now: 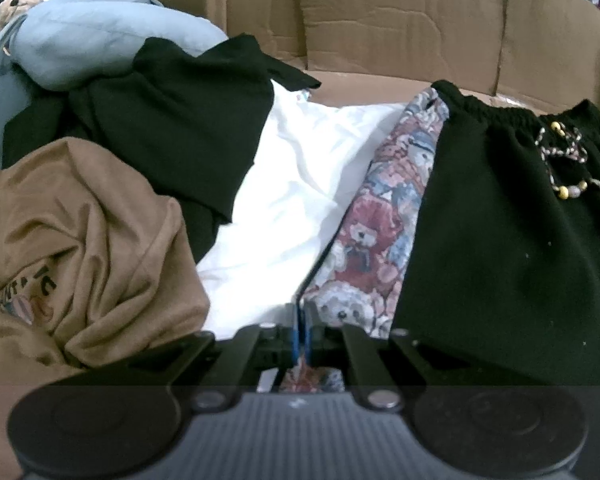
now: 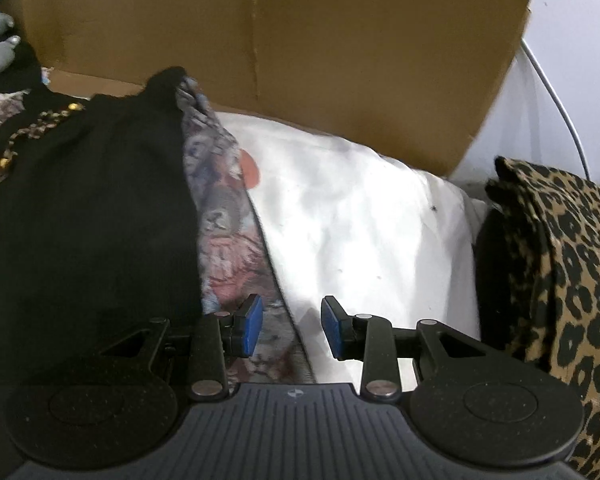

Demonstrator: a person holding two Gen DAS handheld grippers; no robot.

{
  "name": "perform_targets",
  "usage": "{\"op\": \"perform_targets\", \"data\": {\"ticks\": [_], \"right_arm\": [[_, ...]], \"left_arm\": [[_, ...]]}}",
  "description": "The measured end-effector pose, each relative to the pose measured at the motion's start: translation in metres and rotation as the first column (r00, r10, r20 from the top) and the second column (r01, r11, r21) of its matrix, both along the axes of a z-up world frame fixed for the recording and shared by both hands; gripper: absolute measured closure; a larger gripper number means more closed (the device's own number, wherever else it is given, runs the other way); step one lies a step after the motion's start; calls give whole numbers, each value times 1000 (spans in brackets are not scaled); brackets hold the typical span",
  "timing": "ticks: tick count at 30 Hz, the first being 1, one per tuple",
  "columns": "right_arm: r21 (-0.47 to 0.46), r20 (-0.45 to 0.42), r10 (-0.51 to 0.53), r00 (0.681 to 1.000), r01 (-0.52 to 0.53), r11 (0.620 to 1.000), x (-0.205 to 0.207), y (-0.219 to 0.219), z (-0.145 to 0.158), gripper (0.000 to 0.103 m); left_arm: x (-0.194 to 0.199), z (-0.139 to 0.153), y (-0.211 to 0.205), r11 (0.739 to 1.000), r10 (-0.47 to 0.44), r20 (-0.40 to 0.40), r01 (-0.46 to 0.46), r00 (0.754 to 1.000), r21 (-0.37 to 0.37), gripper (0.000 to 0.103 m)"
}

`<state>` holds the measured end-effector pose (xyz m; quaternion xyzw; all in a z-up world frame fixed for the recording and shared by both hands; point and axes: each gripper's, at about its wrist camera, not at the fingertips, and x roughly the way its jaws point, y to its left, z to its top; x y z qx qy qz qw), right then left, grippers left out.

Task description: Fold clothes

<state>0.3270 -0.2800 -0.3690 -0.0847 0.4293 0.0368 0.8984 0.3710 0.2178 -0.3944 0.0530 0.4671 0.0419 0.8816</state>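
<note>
A creased cardboard wall [image 1: 400,16] is seen across the top of both views. A small plush bear [image 1: 14,2] is seen at upper left.

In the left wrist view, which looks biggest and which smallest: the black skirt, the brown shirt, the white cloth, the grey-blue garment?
1. black skirt
2. brown shirt and white cloth: these look alike, not ranked
3. grey-blue garment, though it lies farther from the camera, so its true size is unsure
</note>
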Motion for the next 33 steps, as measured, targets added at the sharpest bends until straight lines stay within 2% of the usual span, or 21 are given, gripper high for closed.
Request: {"op": "perform_targets", "data": {"ticks": [4, 10, 14, 15, 23, 27, 29, 33], "right_arm": [[6, 6, -13, 1000, 13, 1000, 1, -4, 4, 64], [32, -70, 9, 997, -7, 999, 6, -5, -7, 66], [11, -75, 8, 997, -7, 1000, 6, -6, -5, 99], [5, -77, 8, 997, -7, 1000, 6, -6, -4, 100], [-37, -86, 2, 996, -5, 999, 7, -8, 0, 102], [-58, -91, -2, 996, -4, 998, 7, -9, 2, 102], [-47, -98, -2, 995, -3, 999, 9, -8, 1, 102], [-7, -92, 9, 996, -10, 1000, 10, -7, 5, 97]], "left_arm": [[-1, -1, 0, 1000, -2, 3, 2, 1000, -2, 99], [-2, -3, 2, 1000, -18, -7, 18, 1000, -10, 98], [-2, -4, 1, 999, -47, -19, 47, 999, 7, 100], [-2, -3, 1, 999, -47, -20, 47, 999, 5, 100], [-5, 4, 4, 1000, -14, 7, 14, 1000, 27, 101], [1, -5, 7, 1000, 10, -21, -10, 1000, 18, 100], [5, -6, 2, 999, -8, -41, 10, 999, 42, 99], [4, 7, 0, 1000, -23, -14, 23, 1000, 16, 92]]}}
